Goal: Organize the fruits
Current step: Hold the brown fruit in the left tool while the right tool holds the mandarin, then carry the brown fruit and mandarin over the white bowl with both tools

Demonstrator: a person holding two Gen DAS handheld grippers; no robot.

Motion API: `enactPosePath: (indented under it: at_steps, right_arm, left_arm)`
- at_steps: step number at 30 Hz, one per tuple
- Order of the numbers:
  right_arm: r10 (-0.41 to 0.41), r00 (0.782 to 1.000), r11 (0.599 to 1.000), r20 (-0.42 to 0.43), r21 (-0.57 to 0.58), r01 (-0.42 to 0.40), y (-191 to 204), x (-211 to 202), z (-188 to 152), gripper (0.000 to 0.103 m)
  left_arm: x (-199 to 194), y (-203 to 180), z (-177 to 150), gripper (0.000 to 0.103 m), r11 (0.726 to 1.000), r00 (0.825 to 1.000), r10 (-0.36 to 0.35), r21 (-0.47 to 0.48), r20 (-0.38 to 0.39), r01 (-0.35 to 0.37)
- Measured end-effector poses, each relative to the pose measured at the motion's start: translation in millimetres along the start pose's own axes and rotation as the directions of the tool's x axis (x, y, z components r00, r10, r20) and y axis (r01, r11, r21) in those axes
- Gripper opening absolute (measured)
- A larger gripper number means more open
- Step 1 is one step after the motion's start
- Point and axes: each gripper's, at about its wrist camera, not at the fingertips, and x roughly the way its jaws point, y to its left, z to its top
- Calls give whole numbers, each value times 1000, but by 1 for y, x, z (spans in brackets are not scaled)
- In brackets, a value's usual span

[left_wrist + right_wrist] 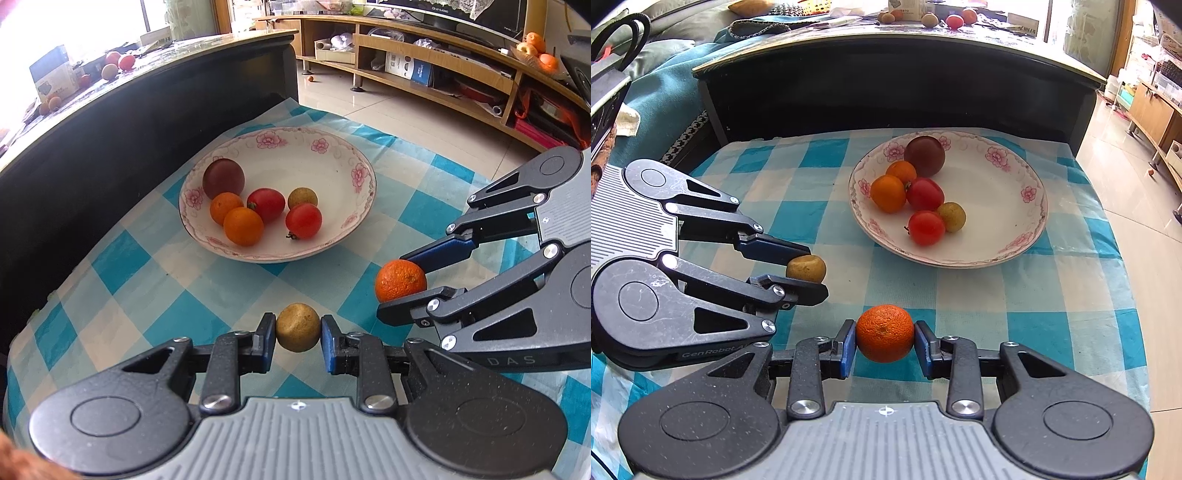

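Note:
My left gripper [298, 329] is shut on a small tan-brown fruit [297, 327], held just above the checked cloth; in the right wrist view the same gripper [809, 271] and tan-brown fruit [806, 268] show at the left. My right gripper [885, 334] is shut on a small orange [885, 333], which also appears at the right as the orange [400, 280] in that gripper [402, 282]. Ahead lies a white floral bowl [332, 162] [1004, 206] with a dark purple fruit [223, 178], two small oranges [243, 226], two red tomatoes [303, 220] and a tan fruit [302, 198].
The blue-and-white checked cloth [155, 280] covers a low surface. A dark table [110, 122] rises behind the bowl, with more fruit on top [118, 61]. Wooden shelving [443, 74] and tiled floor lie to the right. A teal cloth and cushions [657, 96] are at left.

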Motion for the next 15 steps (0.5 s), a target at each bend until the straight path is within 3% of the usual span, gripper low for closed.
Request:
enactPosePath:
  at_steps: [15]
  right_arm:
    - [-14, 999, 1000, 38, 9, 13, -1, -4, 7, 28]
  left_arm:
    - [-3, 2, 12, 35, 1000, 999, 17, -9, 35, -17]
